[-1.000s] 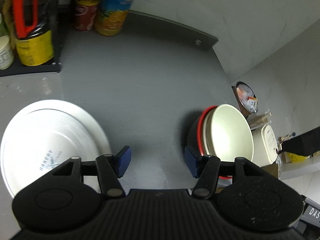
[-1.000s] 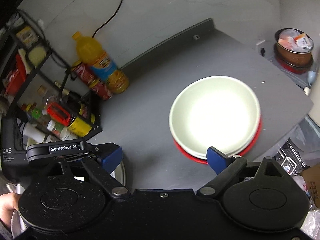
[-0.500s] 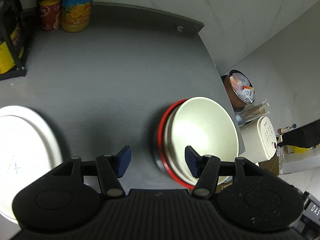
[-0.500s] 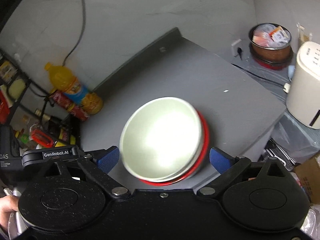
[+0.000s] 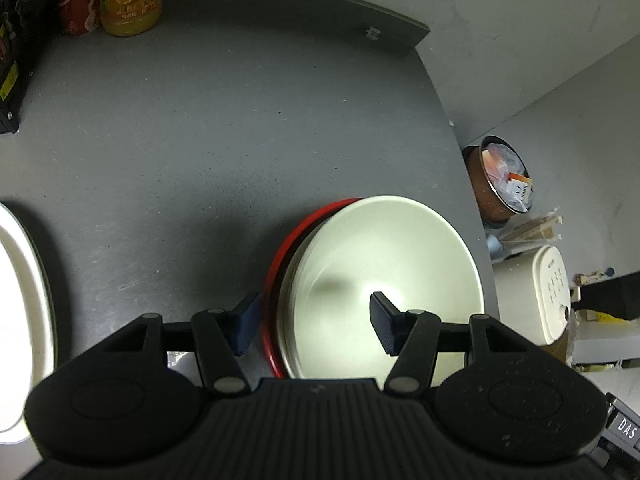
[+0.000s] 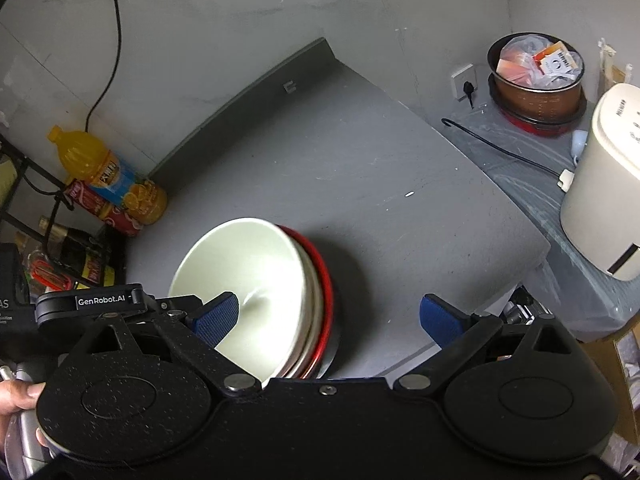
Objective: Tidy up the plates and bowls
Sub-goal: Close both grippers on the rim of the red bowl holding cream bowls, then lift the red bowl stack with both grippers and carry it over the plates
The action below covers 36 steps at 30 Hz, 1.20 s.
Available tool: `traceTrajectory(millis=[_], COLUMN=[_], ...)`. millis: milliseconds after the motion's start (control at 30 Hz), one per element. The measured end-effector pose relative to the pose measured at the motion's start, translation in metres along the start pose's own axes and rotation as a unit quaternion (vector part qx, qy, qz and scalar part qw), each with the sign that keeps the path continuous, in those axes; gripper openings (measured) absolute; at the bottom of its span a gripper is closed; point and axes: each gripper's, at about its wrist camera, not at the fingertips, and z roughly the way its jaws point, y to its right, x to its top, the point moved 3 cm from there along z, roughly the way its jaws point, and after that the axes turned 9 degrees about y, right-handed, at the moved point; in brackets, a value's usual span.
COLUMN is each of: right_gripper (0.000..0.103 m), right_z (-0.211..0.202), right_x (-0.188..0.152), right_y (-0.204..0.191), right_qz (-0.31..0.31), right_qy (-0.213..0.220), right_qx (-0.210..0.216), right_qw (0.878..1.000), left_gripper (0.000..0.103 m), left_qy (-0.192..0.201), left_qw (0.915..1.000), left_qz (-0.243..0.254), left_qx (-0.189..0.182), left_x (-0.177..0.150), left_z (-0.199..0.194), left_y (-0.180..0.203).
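Your left gripper hangs over the stack of bowls, jaws apart and straddling the stack's left rim: the left pad lies outside the red bowl, the right pad over the hollow of the cream bowl, and neither pad presses on the rim. Whether either pad touches cannot be told. Your right gripper is spread wide and grasps nothing; its left pad sits in front of the cream bowl's inner wall, its right pad over bare worktop well right of the stack. The stack stands near the worktop's front right corner, cream bowl uppermost, a second pale rim beneath it, the red bowl lowest. A white plate lies at the left edge of the left wrist view, well apart from the stack. An orange drink bottle and a red can stand at the far left, against the wall. A hand shows at the lower left of the right wrist view.
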Motion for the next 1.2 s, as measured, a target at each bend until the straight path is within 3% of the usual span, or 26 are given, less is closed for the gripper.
traceTrajectory(millis=[400,667,867,967,1000,1033,1200], right_gripper=[0.098,0.093,0.075,0.053,0.038,0.032,0.029], right_z=[0.048,0.075,0.091,0.098,0.099,0.1,0.097], right_x=[0.014,0.005,0.003,0.0,-0.001,-0.003,-0.005], right_y=[0.004,-0.006,-0.004,-0.005,-0.006,-0.008,-0.017], right_qz=[-0.048,-0.069,-0.07,-0.065,-0.066,-0.068,-0.098], right_qy=[-0.048,-0.085,-0.094,-0.107,-0.111,-0.117,-0.115], right_qx=[0.019,0.043,0.038,0.044,0.051,0.06,0.055], right_qw=[0.998,0.993,0.992,0.991,0.99,0.989,0.987], left_gripper=[0.057,0.053,0.043,0.036,0.036,0.036,0.034], left_qy=[0.0,-0.001,-0.007,-0.006,-0.005,-0.005,-0.001], left_qw=[0.9971,0.9946,0.9942,0.9938,0.994,0.9939,0.9946], left_qz=[-0.06,-0.094,-0.104,-0.11,-0.109,-0.109,-0.101], left_qx=[0.046,0.044,0.024,0.013,0.014,0.014,0.021], left_x=[-0.003,-0.009,-0.011,-0.012,-0.013,-0.013,-0.013], left_z=[0.026,0.038,0.049,0.051,0.051,0.052,0.049], left_y=[-0.024,-0.039,-0.036,-0.034,-0.033,-0.033,-0.031])
